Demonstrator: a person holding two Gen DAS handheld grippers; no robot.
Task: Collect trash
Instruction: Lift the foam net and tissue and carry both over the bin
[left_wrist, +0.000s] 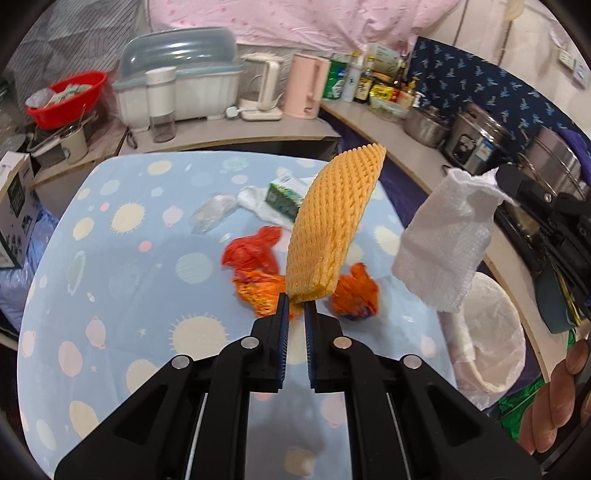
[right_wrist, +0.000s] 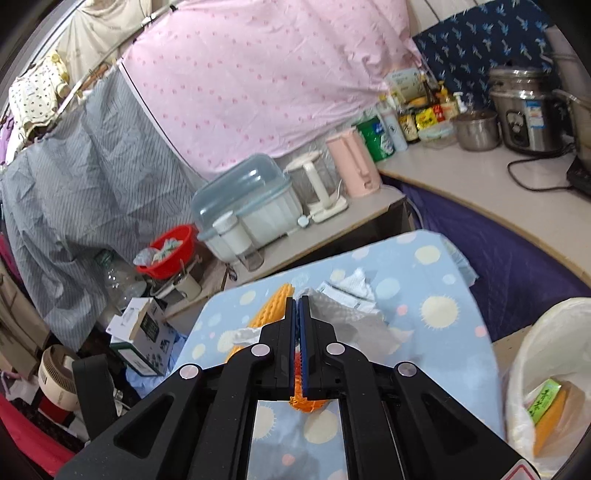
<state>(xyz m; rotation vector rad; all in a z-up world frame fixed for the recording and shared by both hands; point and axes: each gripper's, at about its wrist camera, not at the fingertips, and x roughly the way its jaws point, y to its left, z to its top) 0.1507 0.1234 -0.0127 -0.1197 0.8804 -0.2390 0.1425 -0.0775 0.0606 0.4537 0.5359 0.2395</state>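
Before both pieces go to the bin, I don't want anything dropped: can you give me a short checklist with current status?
1. Left gripper shut on yellow foam net: ok.
2. Right gripper shut on white foam sheet: ok.
3. Both pieces lifted off the tablecloth: ok.
4. Lined bin open, with room: ok.
5. Grip firmness on either piece: cannot tell.
6. Table cleared: not ok, orange wrappers remain.

Home kitchen: rice cooker (right_wrist: 526, 110), kettle (left_wrist: 263, 88), hanging laundry (right_wrist: 258, 74).
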